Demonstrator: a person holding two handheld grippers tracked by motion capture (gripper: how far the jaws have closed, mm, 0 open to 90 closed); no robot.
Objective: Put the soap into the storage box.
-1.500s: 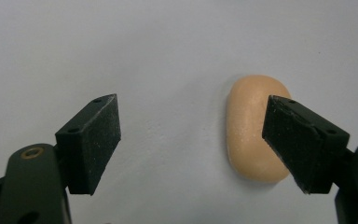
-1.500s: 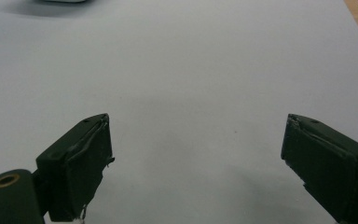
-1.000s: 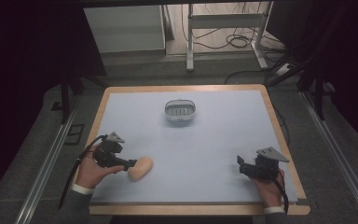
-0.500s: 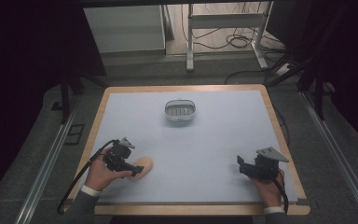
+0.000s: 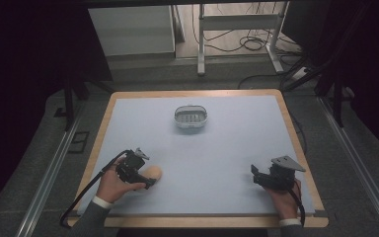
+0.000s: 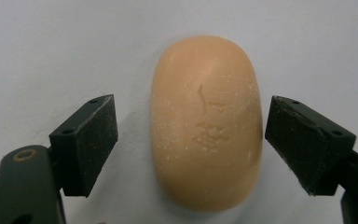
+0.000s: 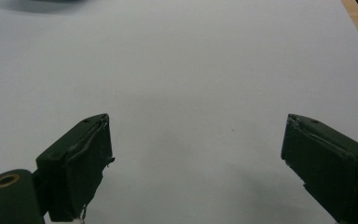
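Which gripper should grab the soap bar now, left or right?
Left. The left gripper already straddles the soap bar, its jaws open on either side of it, just widened and not pressing it. The right gripper sits open at the table's far right with nothing between its jaws.

My left gripper (image 5: 145,178) sits low at the near left, its jaws just opened wide with pads (image 6: 86,140) touching nothing. My right gripper (image 5: 256,174) rests near right, jaws spread apart.
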